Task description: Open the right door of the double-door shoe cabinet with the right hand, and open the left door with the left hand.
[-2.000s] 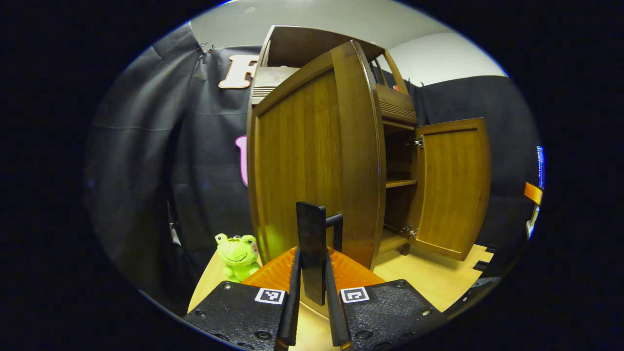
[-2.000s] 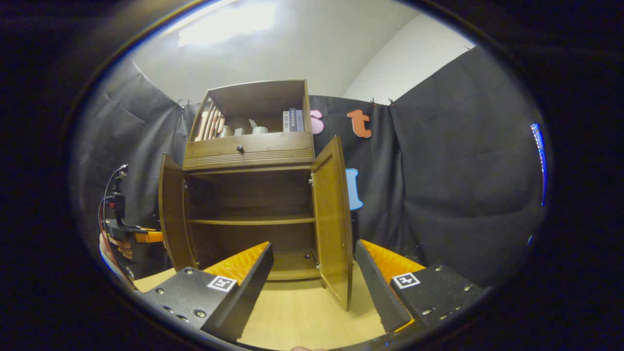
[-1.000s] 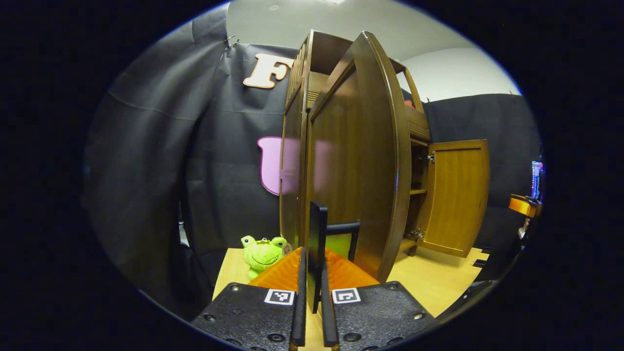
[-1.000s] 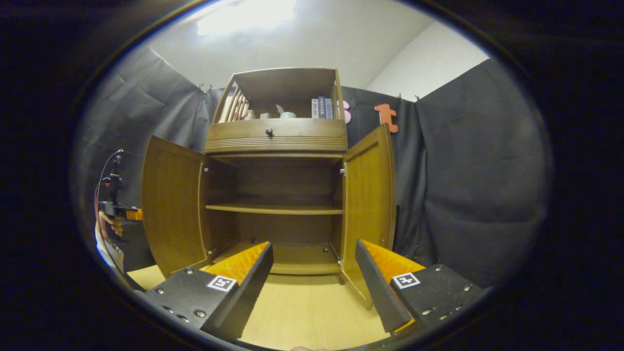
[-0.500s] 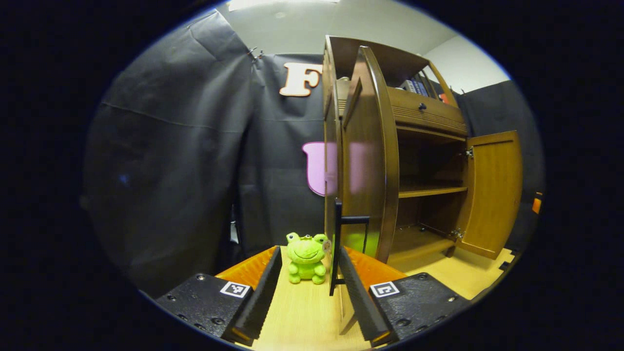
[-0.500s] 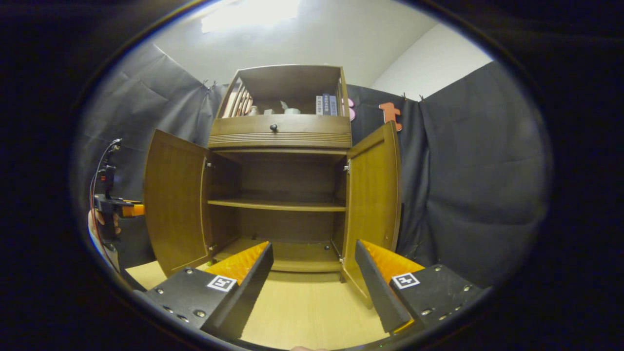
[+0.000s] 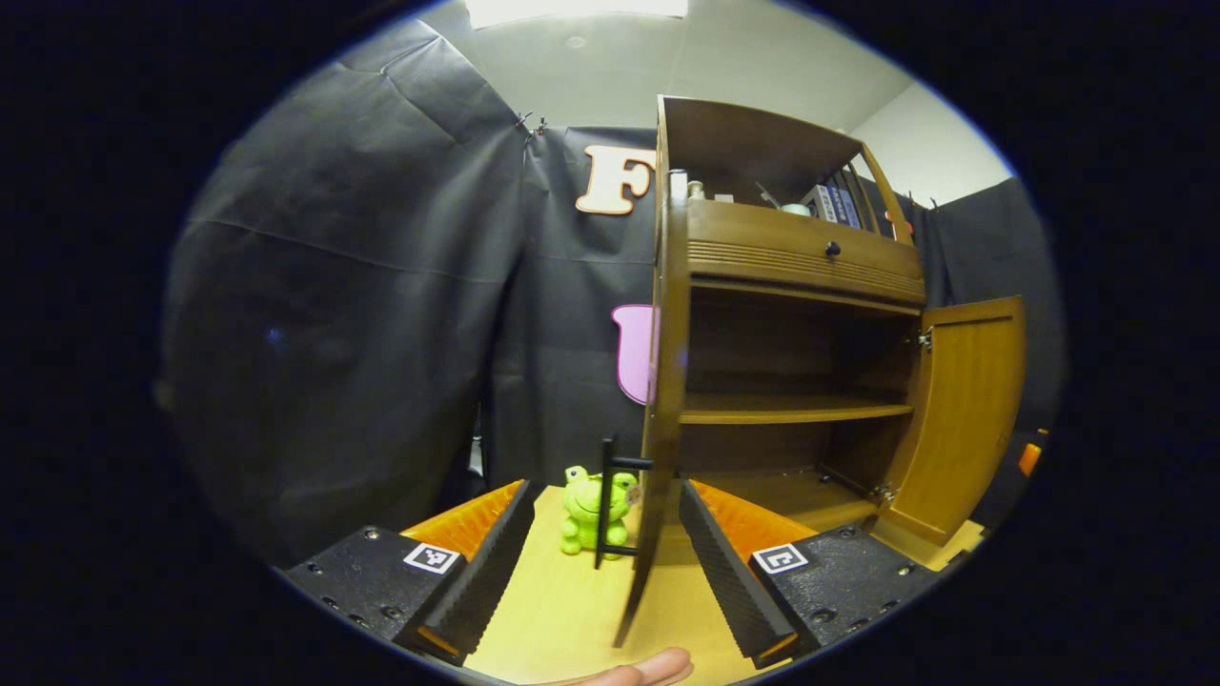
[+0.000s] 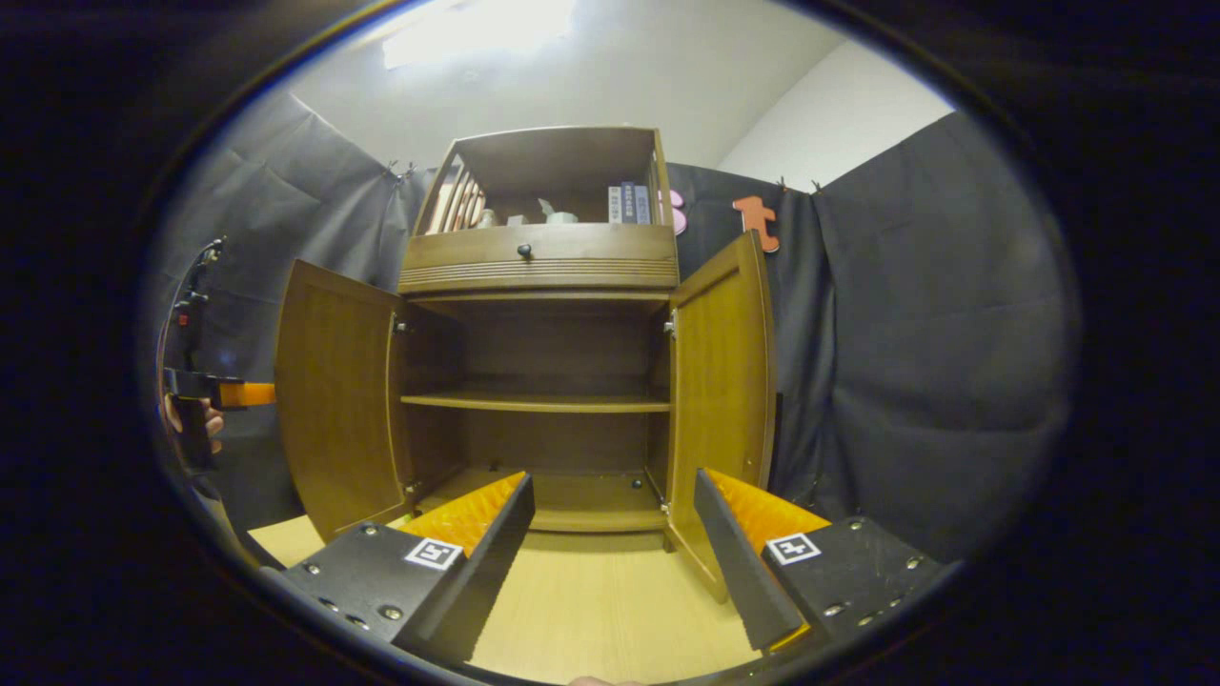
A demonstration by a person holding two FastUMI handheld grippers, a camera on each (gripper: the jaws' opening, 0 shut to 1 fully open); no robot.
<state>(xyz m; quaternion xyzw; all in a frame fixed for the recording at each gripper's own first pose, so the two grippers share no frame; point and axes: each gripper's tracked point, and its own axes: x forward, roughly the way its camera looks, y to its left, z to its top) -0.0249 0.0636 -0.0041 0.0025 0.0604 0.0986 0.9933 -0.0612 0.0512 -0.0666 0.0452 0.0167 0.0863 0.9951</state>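
Observation:
The brown wooden shoe cabinet stands on a light wooden table with both doors swung wide. In the right gripper view the left door and the right door flank the bare inner shelf. My right gripper is open in front of the cabinet, touching nothing. In the left gripper view the left door is seen edge-on, its black handle on the outer face. My left gripper is open, a little short of that handle, holding nothing. The right door is at the far right.
A green frog plush sits on the table just behind the left door. A drawer with a dark knob and a top shelf with books lie above the doors. A hand holds the left gripper at the far left.
My left gripper has opened and let go of the left door's handle, then drawn back. The left door has swung from partly open to wide open. The right gripper has stayed open, barely moving.

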